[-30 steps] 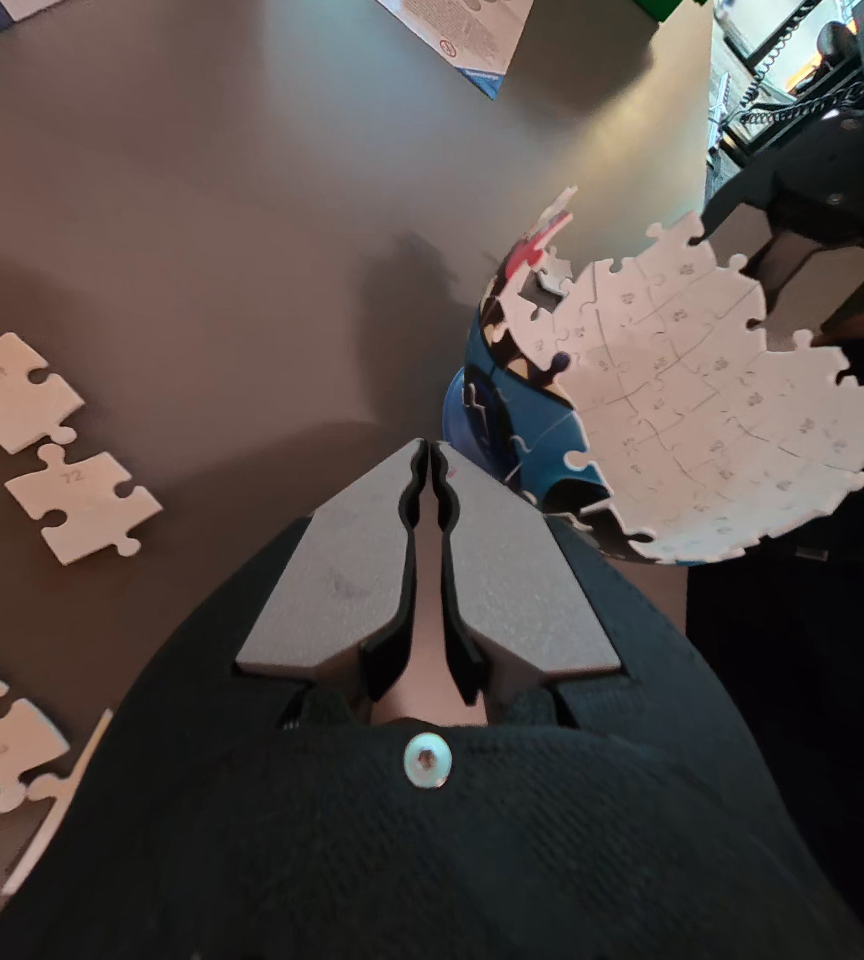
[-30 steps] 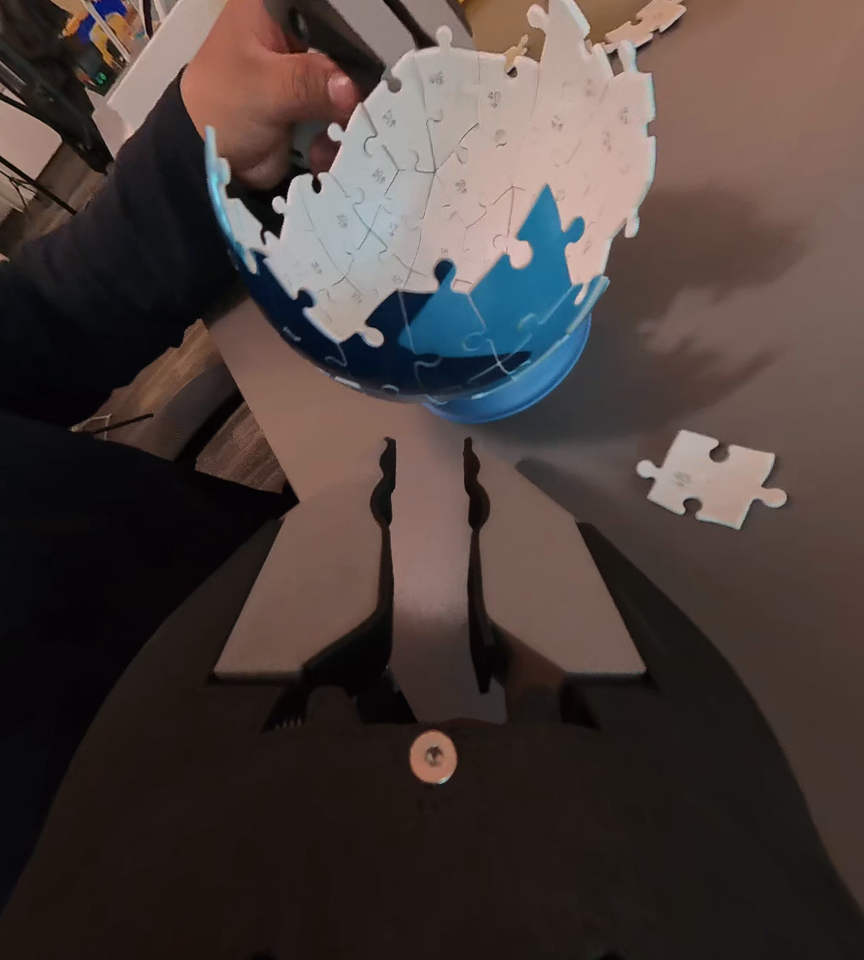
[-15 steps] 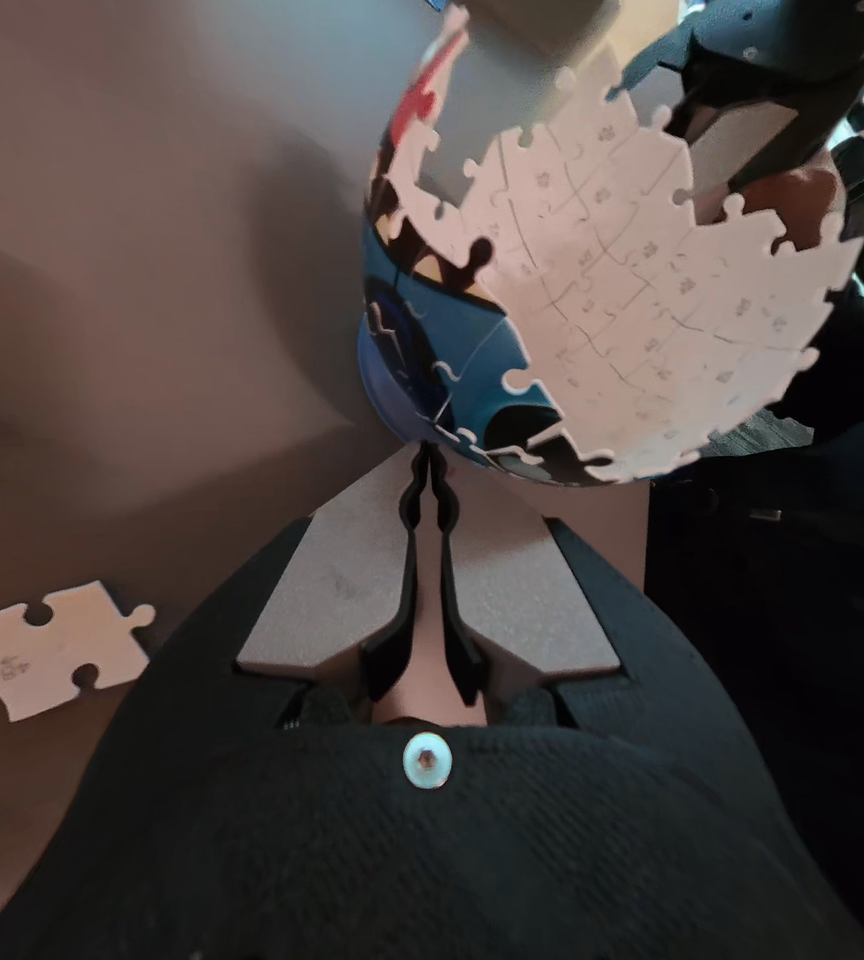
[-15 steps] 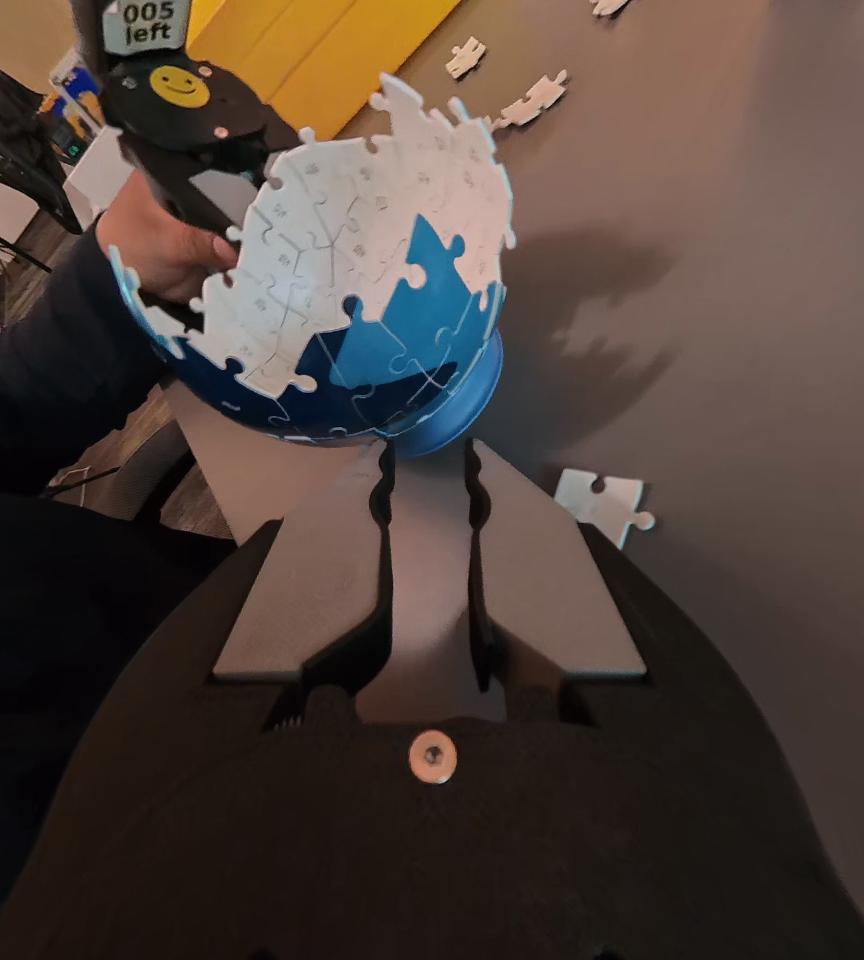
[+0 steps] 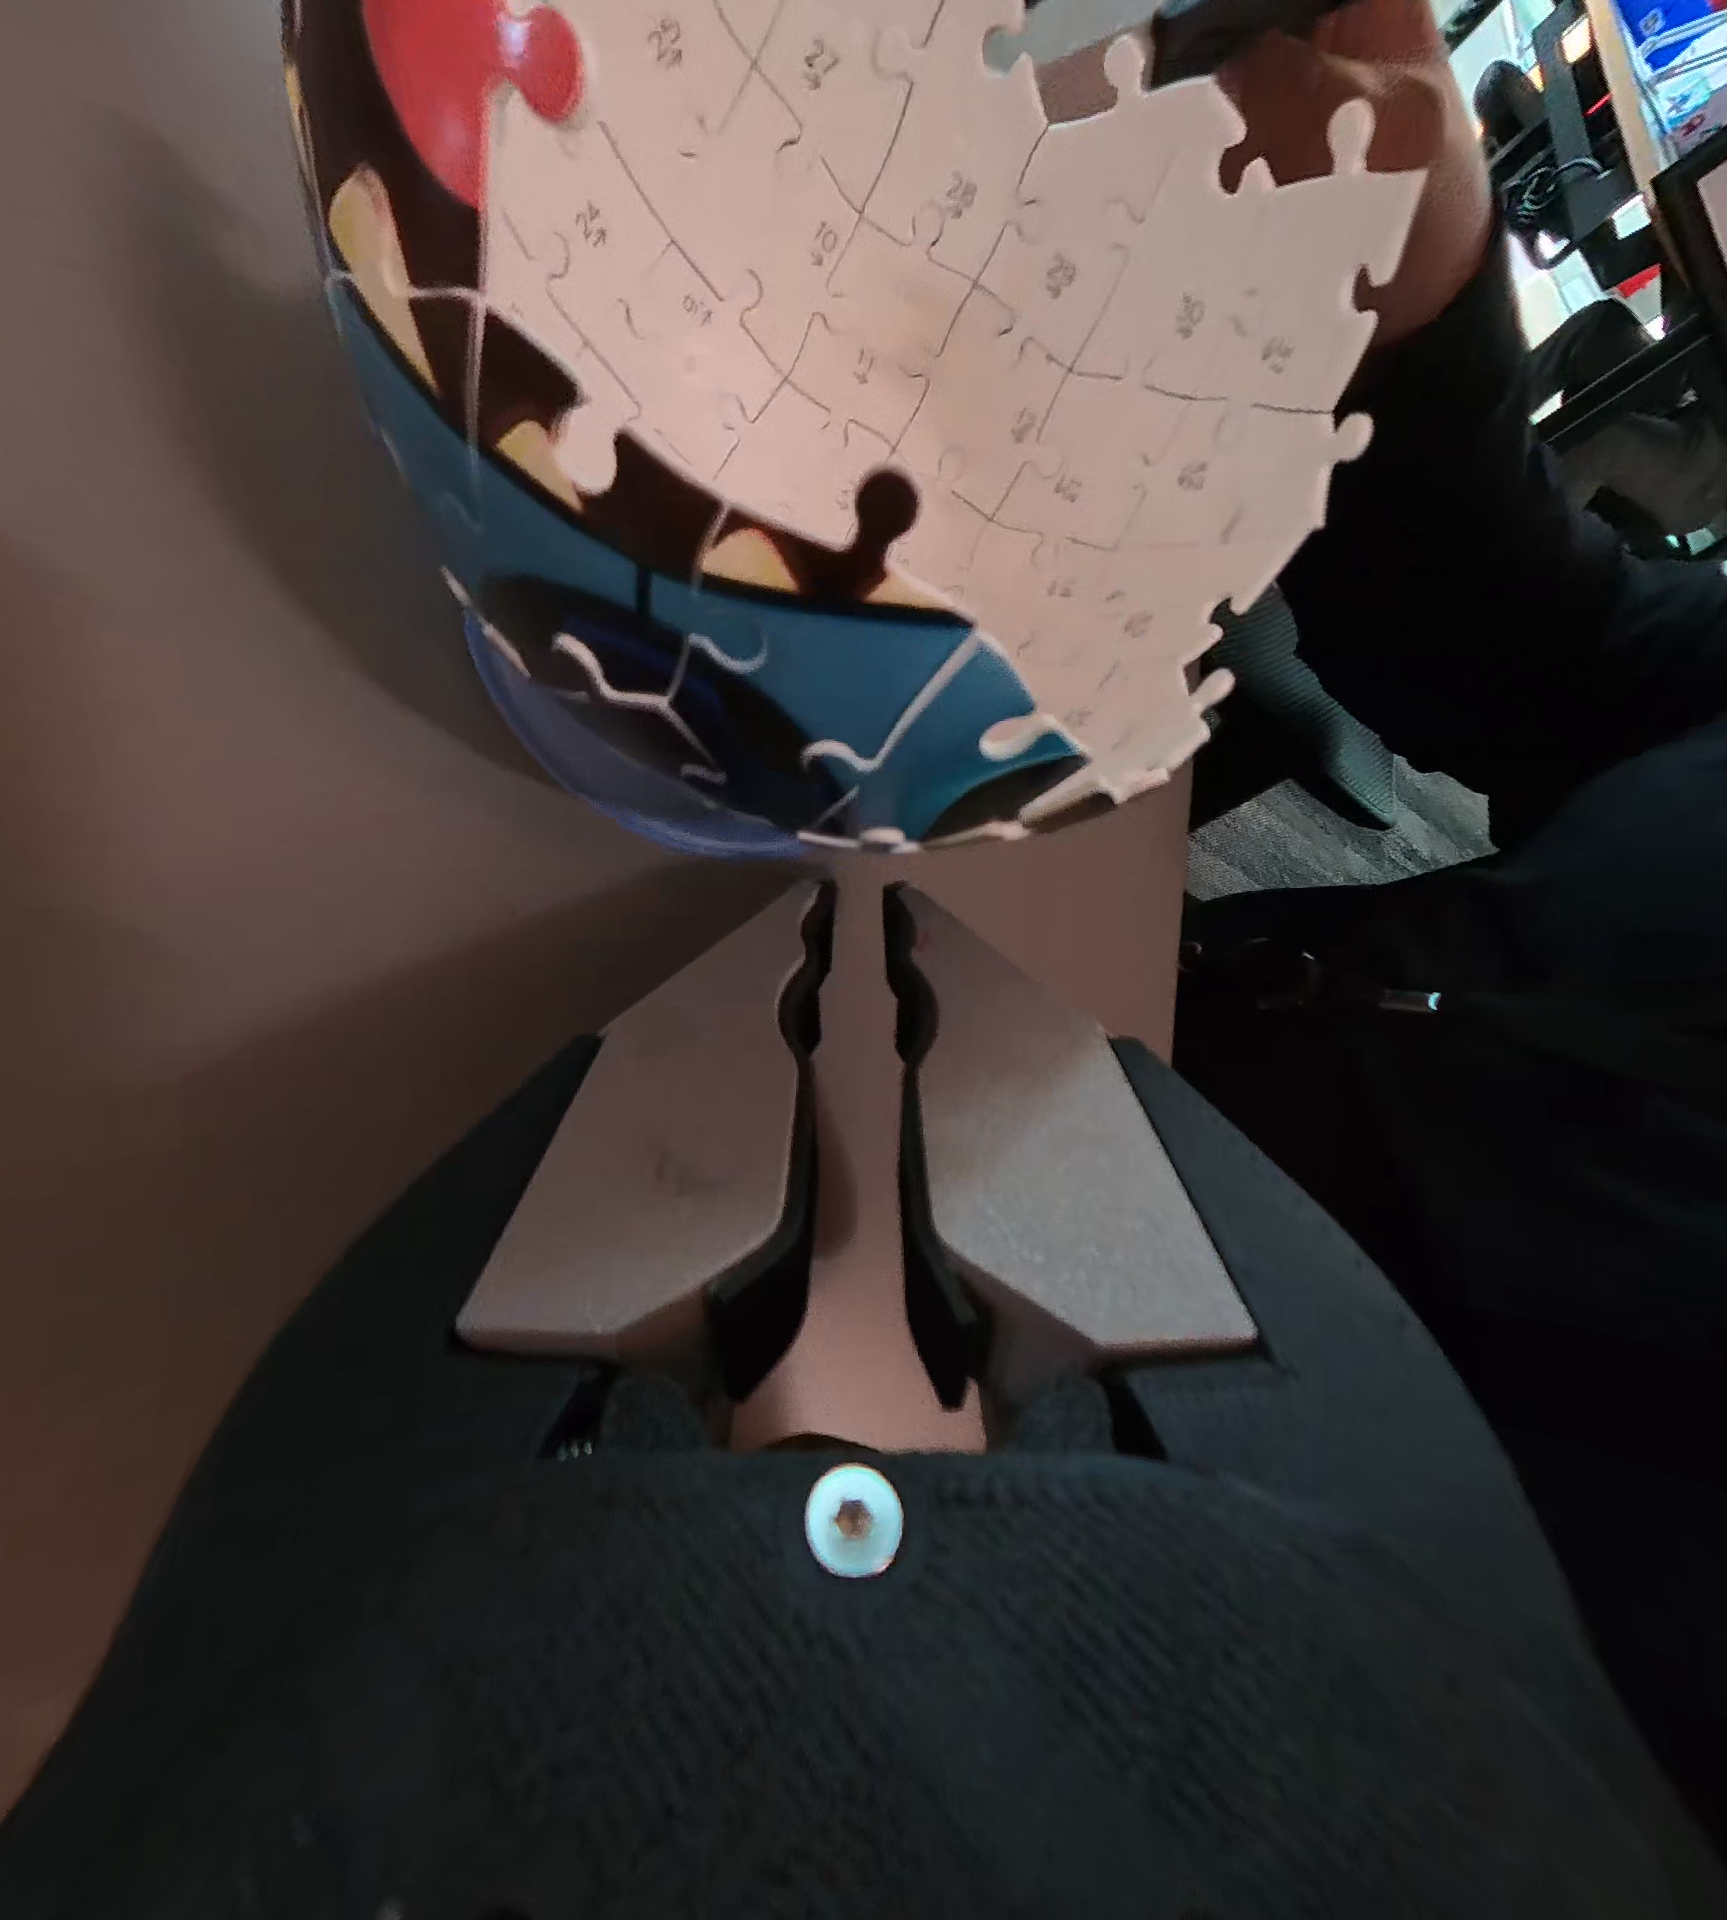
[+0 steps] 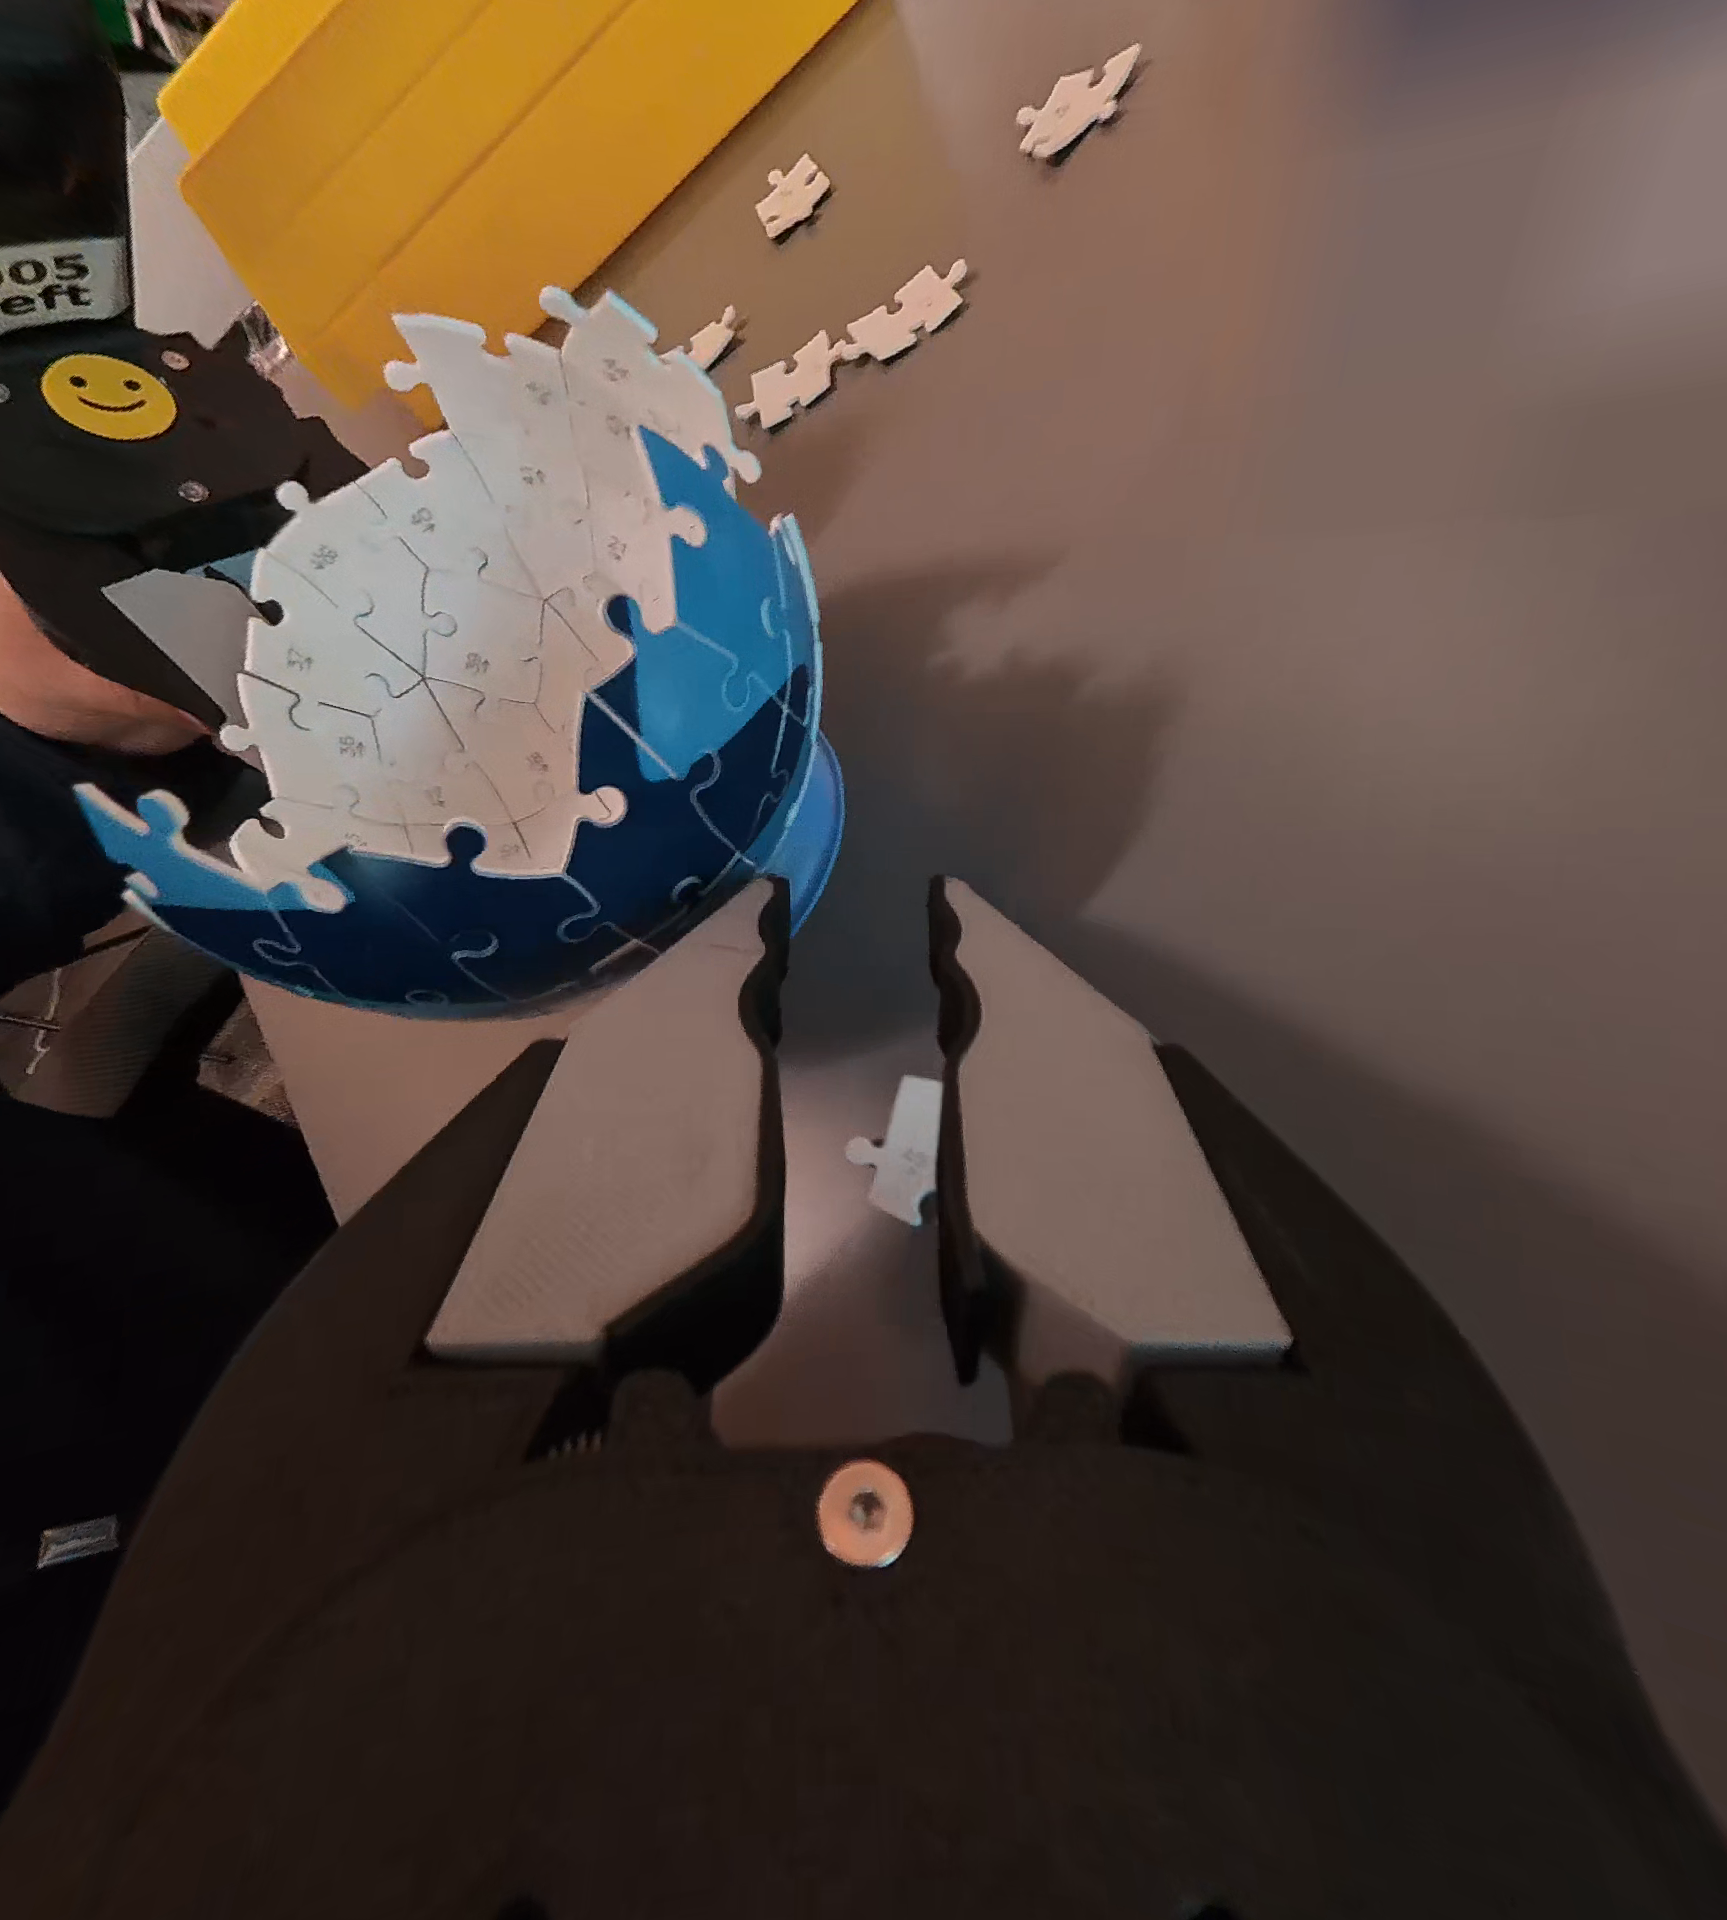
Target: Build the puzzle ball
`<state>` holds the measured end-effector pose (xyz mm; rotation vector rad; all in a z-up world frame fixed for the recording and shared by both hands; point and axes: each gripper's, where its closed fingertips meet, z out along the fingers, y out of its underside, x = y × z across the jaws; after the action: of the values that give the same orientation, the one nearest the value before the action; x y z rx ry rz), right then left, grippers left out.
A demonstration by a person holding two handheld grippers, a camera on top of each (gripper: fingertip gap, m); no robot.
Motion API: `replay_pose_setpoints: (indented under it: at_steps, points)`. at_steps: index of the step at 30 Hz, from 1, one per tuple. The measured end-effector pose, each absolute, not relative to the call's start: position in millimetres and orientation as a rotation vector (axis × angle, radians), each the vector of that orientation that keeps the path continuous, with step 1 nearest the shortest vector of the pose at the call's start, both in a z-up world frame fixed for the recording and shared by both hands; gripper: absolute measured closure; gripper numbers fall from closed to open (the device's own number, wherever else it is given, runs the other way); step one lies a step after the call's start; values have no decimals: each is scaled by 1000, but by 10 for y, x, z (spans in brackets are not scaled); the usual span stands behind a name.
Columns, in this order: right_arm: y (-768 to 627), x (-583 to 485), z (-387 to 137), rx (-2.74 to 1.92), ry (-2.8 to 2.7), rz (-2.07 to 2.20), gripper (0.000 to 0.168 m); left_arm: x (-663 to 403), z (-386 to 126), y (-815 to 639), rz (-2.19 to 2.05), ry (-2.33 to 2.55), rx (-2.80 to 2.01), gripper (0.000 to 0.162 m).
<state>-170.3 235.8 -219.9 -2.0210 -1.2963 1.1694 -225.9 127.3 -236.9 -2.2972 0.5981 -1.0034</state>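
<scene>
The half-built puzzle ball [image 6: 485, 727] is sitting tilted on its blue stand [image 6: 817, 831] at the table's [image 6: 1461, 727] near edge, its white numbered inside facing up. The left gripper [image 5: 854, 896] is hovering just beside the ball's lower edge, fingers slightly parted and gripping nothing. The right gripper [image 6: 859, 904] is standing spread and empty, its left fingertip [image 6: 771, 904] overlapping the stand, above a loose white puzzle piece [image 6: 906, 1148].

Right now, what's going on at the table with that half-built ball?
A person is working with two handheld grippers around a half-built puzzle ball, an open shell on a blue stand near the table edge. The left gripper, jaws slightly apart, is right up against the ball's lower edge. The right gripper is open and empty beside the stand, above one loose piece. More loose pieces lie farther off.
</scene>
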Motion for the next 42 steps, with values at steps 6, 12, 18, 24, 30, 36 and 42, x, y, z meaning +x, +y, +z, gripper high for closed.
replay_pose_setpoints:
  at_steps: [6, 12, 18, 24, 30, 36, 42]
  points:
    - [2432, -1259, -2175, -2010, -1397, 1026, 134, -2477, -2371, 1154, -991, 518, -2310, 150]
    - [2366, -1107, -2388, -2018, -1510, 775, 126, -2625, -2274, 1138, -964, 446, -2272, 150]
    - [2374, -1172, -2490, -1950, -1546, 578, 115, -2613, -2205, 1116, -951, 453, -2257, 150]
    - [2345, -1242, -2481, -1912, -1544, 610, 135, -2624, -2144, 1131, -942, 457, -2242, 150]
    - [2397, -1205, -2426, -1905, -1533, 598, 135, -2717, -1970, 1187, -898, 468, -2217, 150]
    - [2492, -1200, -2047, -1774, -1517, 463, 135, -2727, -1472, 1295, -961, 491, -2121, 150]
    - [2491, -1411, -1380, -1570, -1495, 462, 135, -2491, -1033, 1585, -922, 687, -2094, 148]
